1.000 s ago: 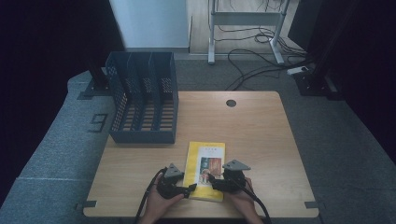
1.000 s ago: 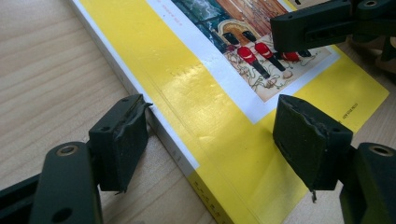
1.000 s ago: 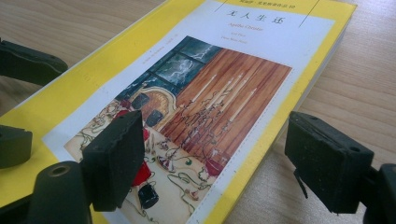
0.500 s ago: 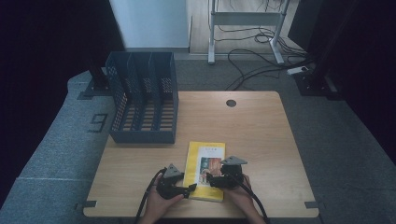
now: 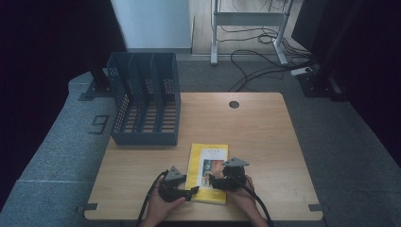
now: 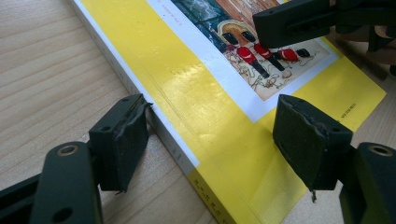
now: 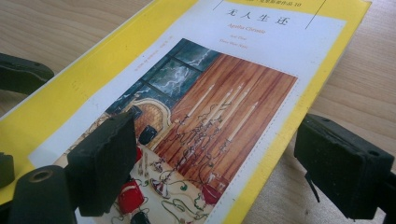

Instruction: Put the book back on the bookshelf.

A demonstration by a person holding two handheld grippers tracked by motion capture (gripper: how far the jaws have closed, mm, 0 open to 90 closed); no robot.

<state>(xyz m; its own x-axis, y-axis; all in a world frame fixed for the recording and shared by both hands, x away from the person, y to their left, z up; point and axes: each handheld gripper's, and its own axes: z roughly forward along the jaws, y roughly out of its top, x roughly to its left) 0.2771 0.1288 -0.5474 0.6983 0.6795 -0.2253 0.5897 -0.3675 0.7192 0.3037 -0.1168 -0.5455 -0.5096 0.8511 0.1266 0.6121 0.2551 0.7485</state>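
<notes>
Yellow book (image 5: pixel 208 172) lies flat near the bench's (image 5: pixel 265 137) front edge, not yet lifted. Left gripper (image 6: pixel 210 140) and right gripper (image 7: pixel 210 172) straddle it, fingers spread, gripping nothing. File rack (image 5: pixel 144 97) stands empty at the back-left corner.

A dark blue slotted file rack (image 5: pixel 144 99) stands at the bench's (image 5: pixel 255 127) far left corner; cables (image 5: pixel 257 59) trail across the floor beyond.

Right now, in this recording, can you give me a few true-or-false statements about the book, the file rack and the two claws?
1. The yellow paperback book lies flat on the wooden table. True.
2. The dark blue perforated file rack holds several books. False: its compartments are empty.
3. The left claw straddles the book's spine edge, jaws open. True.
4. The right claw is clamped on a pen. False: it stands open over the book's cover.
</notes>
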